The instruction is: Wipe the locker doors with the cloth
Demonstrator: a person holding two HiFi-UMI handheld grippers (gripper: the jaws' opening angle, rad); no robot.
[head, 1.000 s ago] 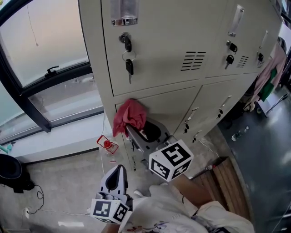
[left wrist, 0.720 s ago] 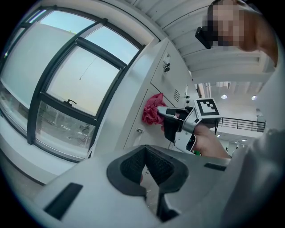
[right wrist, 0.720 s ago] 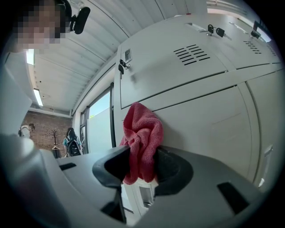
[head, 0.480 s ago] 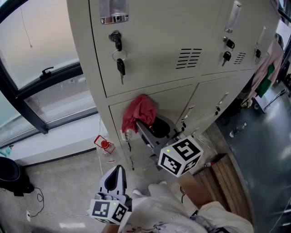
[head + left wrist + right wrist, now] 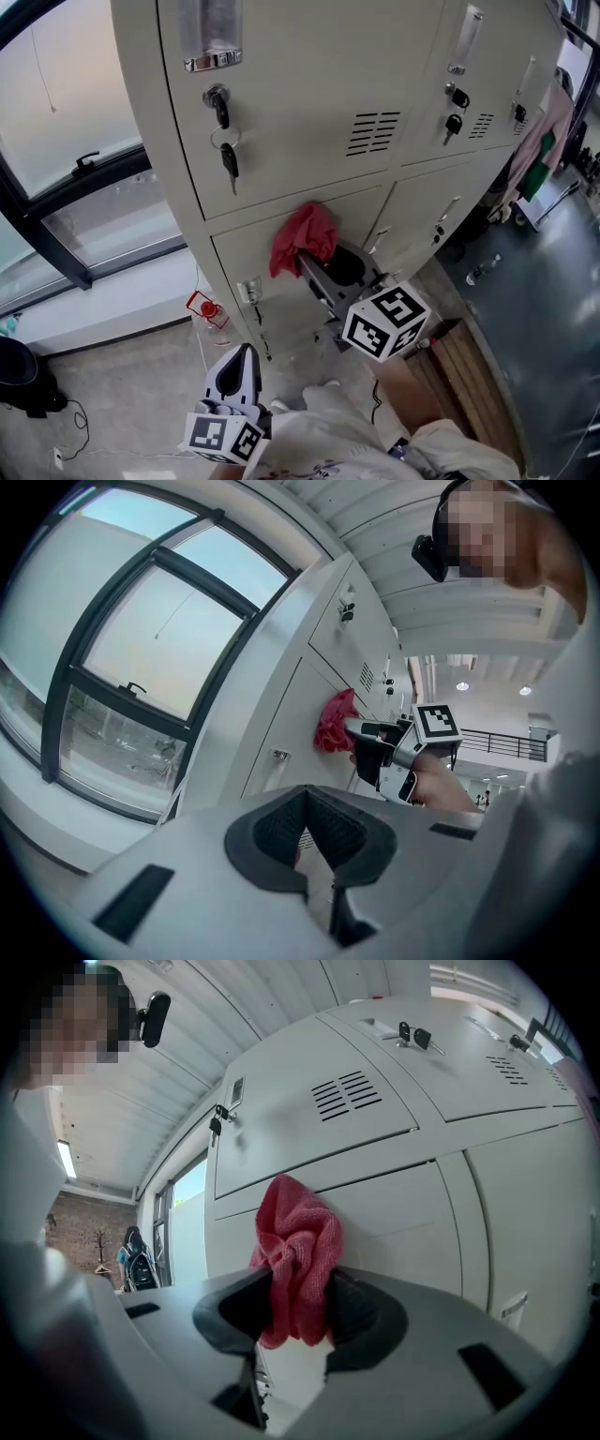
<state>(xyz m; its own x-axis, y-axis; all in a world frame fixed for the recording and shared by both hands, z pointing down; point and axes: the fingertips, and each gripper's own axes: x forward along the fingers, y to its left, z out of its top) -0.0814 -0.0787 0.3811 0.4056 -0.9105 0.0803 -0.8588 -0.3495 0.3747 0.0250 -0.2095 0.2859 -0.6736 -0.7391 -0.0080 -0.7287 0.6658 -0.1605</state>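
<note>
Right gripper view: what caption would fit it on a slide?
Right gripper clamps a red cloth against a beige lower locker door.

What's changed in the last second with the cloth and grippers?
The right gripper slid the red cloth rightward across the lower locker door, away from its left edge. It stays shut on the cloth; the left gripper still hangs low, shut and empty.

The right tongs (image 5: 314, 267) have slid the red cloth (image 5: 302, 239) rightward across the lower locker door (image 5: 253, 253).
</note>
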